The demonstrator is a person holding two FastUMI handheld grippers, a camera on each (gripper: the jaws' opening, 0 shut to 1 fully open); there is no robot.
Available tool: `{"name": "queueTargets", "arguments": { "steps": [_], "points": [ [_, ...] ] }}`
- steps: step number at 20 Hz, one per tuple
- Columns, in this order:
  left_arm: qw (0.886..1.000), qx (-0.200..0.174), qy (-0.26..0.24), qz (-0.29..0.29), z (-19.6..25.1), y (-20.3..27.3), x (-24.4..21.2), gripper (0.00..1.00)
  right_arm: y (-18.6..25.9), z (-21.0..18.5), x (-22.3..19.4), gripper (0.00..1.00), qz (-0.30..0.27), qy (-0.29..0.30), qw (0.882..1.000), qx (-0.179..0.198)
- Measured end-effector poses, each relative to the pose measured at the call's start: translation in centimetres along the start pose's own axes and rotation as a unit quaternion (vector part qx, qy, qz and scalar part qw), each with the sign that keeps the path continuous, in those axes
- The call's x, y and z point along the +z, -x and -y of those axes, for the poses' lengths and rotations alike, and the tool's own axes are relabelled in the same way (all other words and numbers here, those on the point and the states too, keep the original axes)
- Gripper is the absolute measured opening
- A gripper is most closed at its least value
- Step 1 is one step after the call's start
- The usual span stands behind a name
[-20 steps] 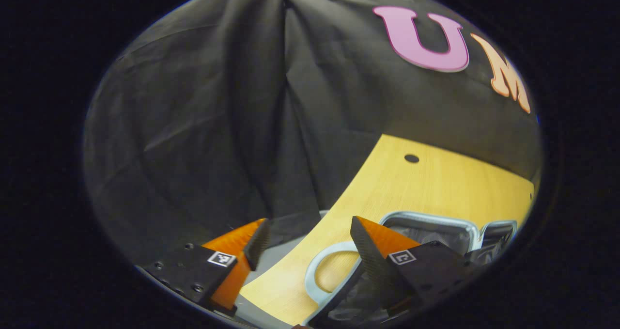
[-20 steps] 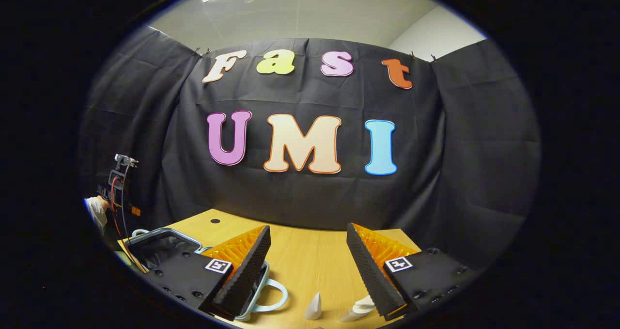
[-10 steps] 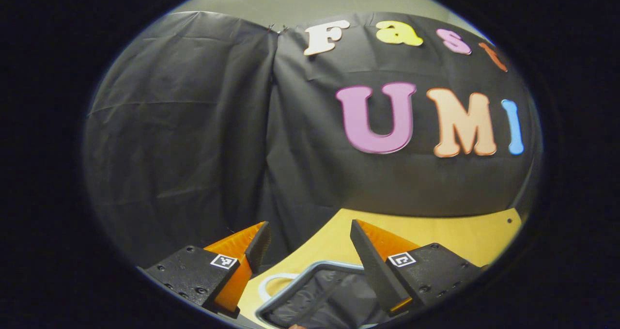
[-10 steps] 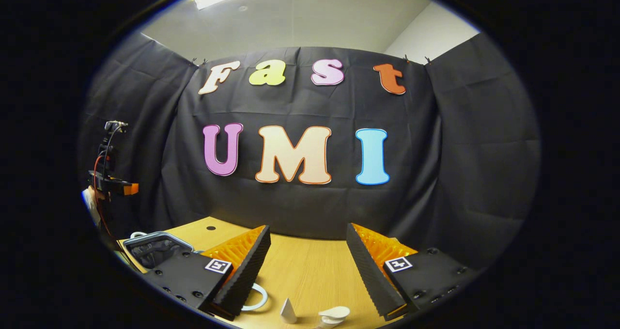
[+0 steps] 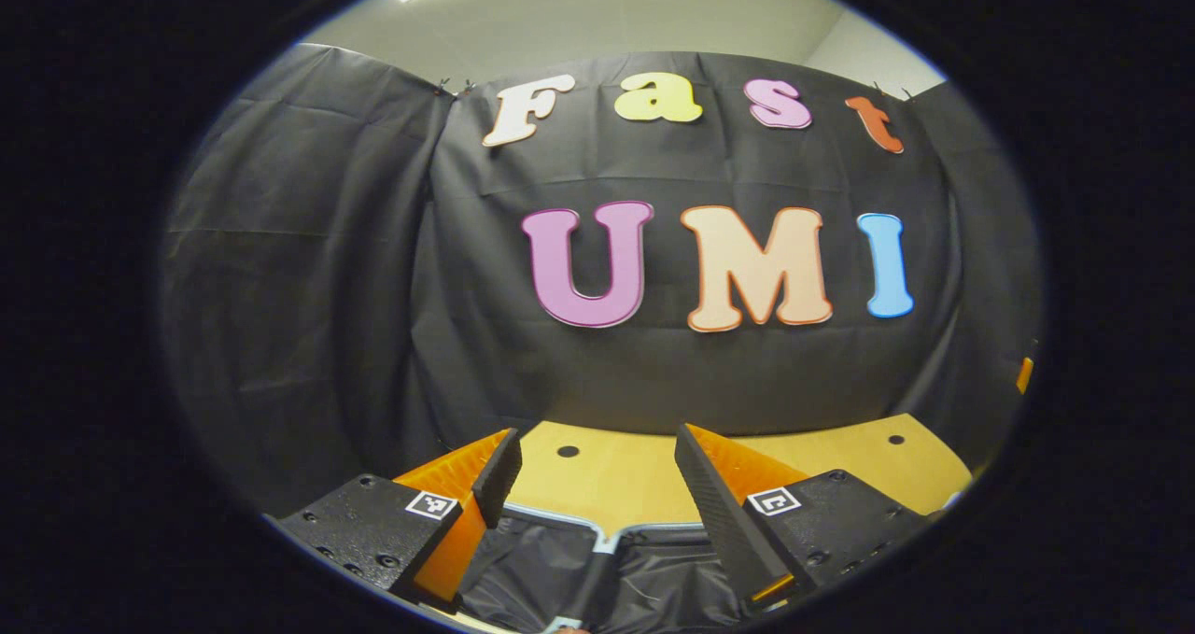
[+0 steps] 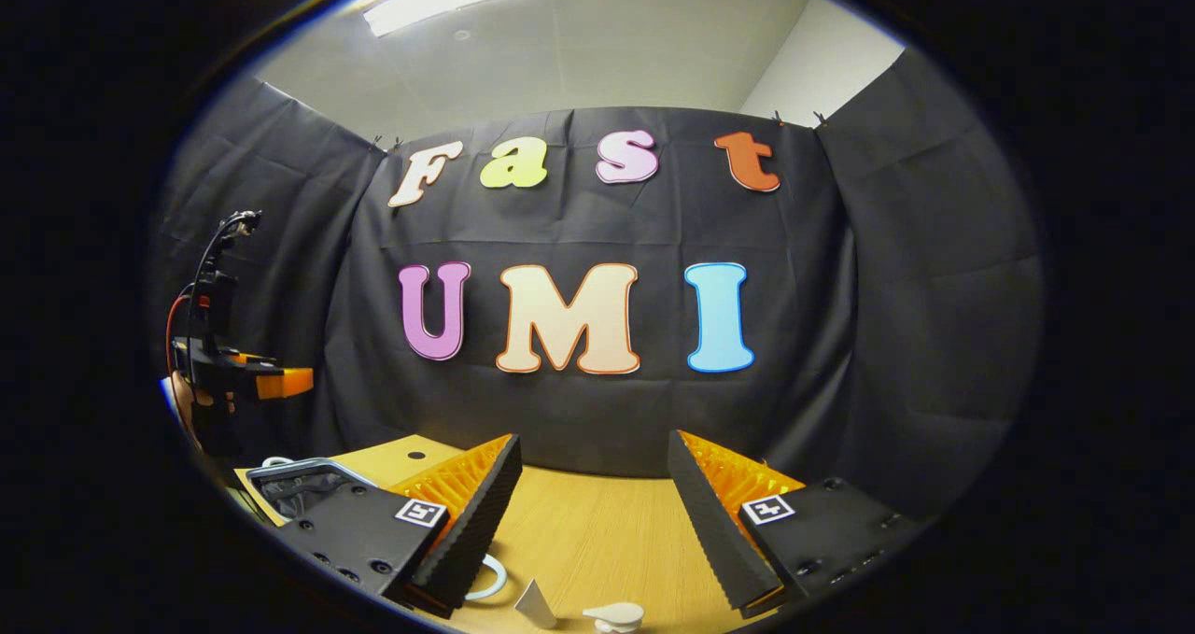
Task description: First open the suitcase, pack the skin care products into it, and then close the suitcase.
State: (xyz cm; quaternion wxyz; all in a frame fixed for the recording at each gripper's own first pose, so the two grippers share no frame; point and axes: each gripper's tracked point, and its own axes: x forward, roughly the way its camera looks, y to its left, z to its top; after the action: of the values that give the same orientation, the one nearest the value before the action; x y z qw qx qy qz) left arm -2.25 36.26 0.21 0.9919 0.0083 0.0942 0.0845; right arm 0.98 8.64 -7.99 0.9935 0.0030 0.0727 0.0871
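Table (image 6: 597, 531) matt wood grain; suitcase (image 5: 644, 583) lining glossy crinkled fabric.

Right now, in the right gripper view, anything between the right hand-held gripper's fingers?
Nothing is held. Between the right hand-held gripper fingers lies bare wooden table; two small white skin care items sit on it at the near edge.

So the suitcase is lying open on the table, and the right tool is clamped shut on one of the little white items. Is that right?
Not quite. The right tool is open and holds nothing; the right gripper view shows a wide gap between its fingers, with the white items lying on the table below it. The rest stands: the suitcase lies open on the table.
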Motion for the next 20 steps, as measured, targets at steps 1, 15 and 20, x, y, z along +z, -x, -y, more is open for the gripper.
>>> {"name": "queueTargets", "arguments": {
  "steps": [1, 15, 20],
  "points": [
    [1.0, -0.009, 0.001, -0.001, -0.4, -0.2, 0.5, 1.0, 0.0, 0.2, 0.0, 0.99, 0.002, -0.002, 1.0, 0.001],
    [0.986, -0.164, 0.018, -0.037, -0.7, 4.3, 5.1, 0.96, 1.8, 4.4, 0.6, 0.98, 0.012, -0.007, 1.0, -0.019],
    [0.975, -0.205, 0.016, -0.087, 3.1, 5.7, 1.3, 0.97, 3.1, 6.1, 1.2, 0.98, 0.02, 0.007, 0.999, -0.025]
  ]
}}
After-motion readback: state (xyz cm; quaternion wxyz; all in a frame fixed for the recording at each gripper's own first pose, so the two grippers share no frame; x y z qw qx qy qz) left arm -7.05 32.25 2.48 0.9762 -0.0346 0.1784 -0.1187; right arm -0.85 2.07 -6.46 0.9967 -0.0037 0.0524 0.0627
